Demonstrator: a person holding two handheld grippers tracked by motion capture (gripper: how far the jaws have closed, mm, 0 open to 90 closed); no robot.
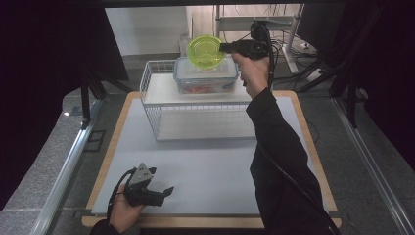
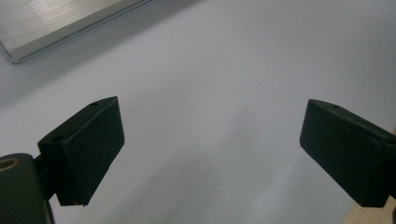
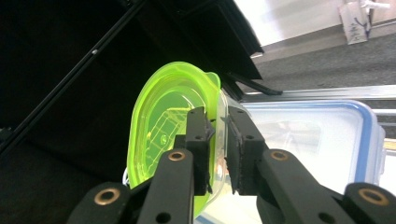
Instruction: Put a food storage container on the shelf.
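On the table (image 1: 205,161), a white wire rack (image 1: 161,98) stands toward the far edge; on its top shelf sits a lidded clear box (image 1: 205,78) with something reddish inside. The right hand-held gripper (image 3: 217,140) pinches the green bowl's (image 1: 205,51) rim, tilted, just above the lid — far nearer than the left hand-held gripper (image 1: 164,192), jaws spread at the near edge.
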